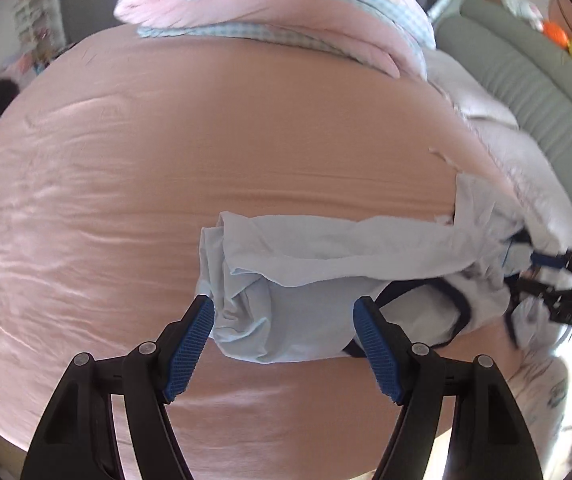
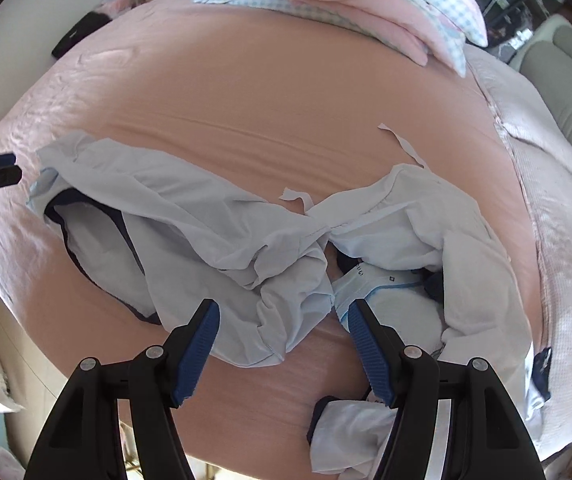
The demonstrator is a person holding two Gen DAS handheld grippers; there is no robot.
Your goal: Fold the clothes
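Pink bed (image 2: 246, 92) — crumpled pale-blue garment (image 2: 214, 216) beyond both grippers' spread fingers (image 2: 206, 332)

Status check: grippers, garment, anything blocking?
Left gripper and right gripper open, empty. Pale blue garment crumpled, unfolded on pink bed sheet. Nothing blocking.

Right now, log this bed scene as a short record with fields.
garment: crumpled pale blue shorts with navy trim, unfolded
surface: pink bedsheet
behind: folded pink and blue checked quilt at the far edge
left gripper: open over one end of the shorts, holding nothing
right gripper: open over the middle, holding nothing
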